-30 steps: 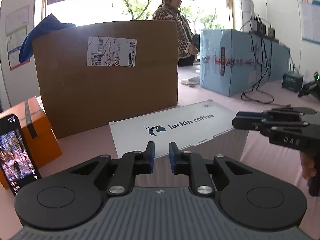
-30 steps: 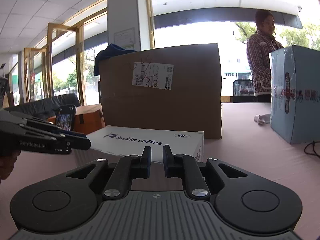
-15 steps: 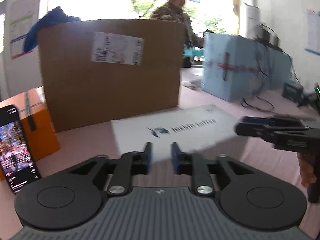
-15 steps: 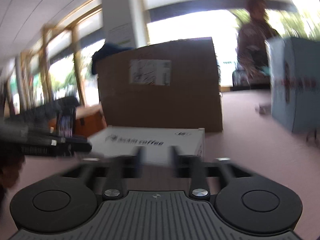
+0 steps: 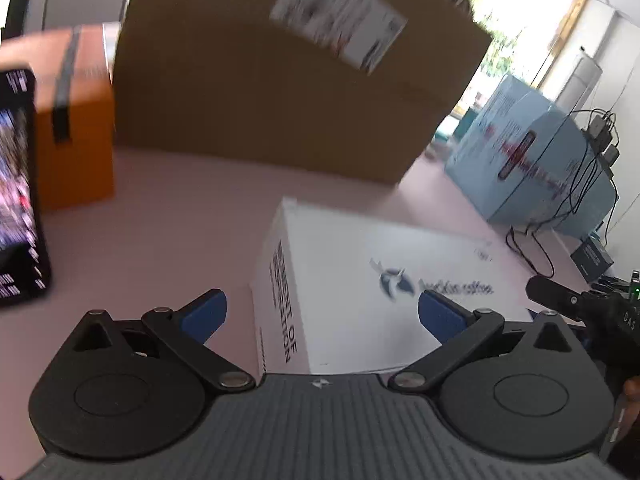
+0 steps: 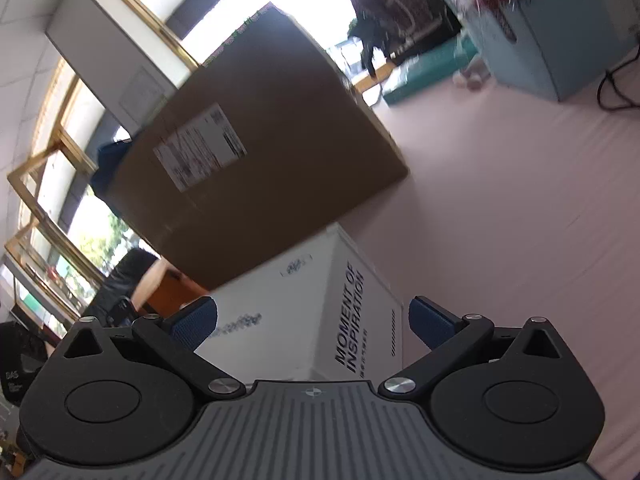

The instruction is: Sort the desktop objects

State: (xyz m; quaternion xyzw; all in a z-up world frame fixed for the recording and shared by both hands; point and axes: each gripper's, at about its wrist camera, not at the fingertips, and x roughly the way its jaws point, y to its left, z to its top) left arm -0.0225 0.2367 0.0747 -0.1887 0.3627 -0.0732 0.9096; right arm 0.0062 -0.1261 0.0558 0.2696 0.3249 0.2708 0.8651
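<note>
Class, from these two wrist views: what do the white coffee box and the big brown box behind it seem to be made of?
White coffee box: probably coated paperboard, smooth, with crisp printed lettering and sharp folded edges. Big brown box: likely corrugated cardboard, matt plain brown, with a paper shipping label stuck on; the blur hides any fluting.

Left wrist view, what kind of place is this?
Probably an office or workroom used for packing: a big cardboard box with a shipping label, a white coffee box on a pink table, and chargers with cables.
</note>
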